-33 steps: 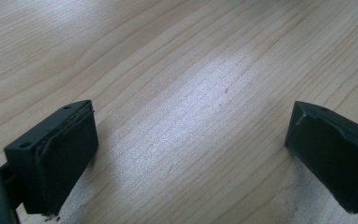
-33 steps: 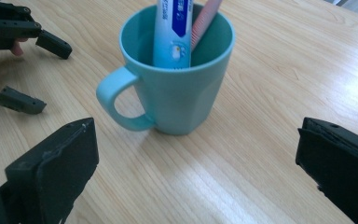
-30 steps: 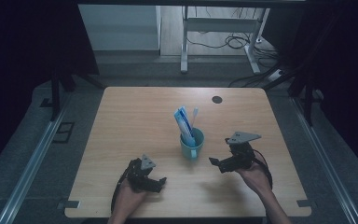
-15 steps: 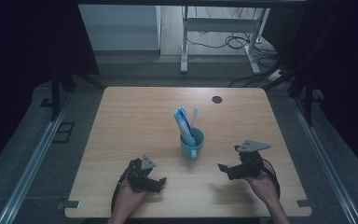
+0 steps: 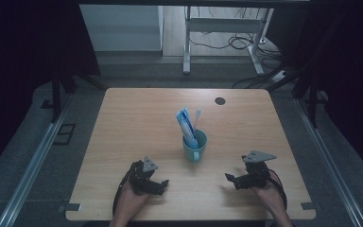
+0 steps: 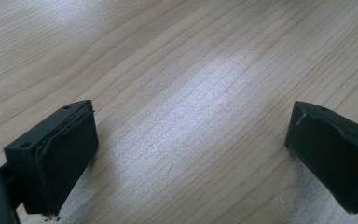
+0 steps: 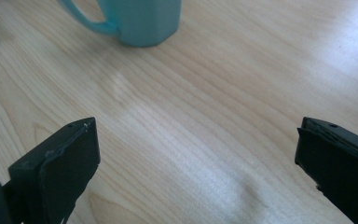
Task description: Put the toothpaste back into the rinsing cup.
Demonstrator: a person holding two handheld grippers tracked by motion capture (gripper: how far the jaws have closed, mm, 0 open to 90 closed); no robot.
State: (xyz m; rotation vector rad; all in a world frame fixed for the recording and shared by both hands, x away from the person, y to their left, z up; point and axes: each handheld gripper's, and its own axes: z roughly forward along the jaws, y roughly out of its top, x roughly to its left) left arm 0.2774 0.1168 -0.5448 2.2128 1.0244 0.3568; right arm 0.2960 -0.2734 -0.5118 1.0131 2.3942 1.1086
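A teal mug (image 5: 194,144) stands near the middle of the wooden table (image 5: 137,118), its handle toward the front edge. A blue-and-white toothpaste tube (image 5: 185,123) and a pale toothbrush (image 5: 197,117) stick up out of it. My left gripper (image 5: 157,185) rests low on the table to the front left of the mug, jaws wide apart over bare wood (image 6: 191,121). My right gripper (image 5: 231,178) sits to the front right, open and empty. In the right gripper view the mug's base and handle (image 7: 140,21) lie ahead at the upper left.
A small dark round grommet (image 5: 220,100) sits in the table near its far edge. Beyond the table are a metal desk frame (image 5: 187,42) and cables (image 5: 238,42) on the floor. Rails run along both sides of the table.
My right gripper has drawn back from beside the mug toward the front right and lowered to the table. The left gripper has stayed put.
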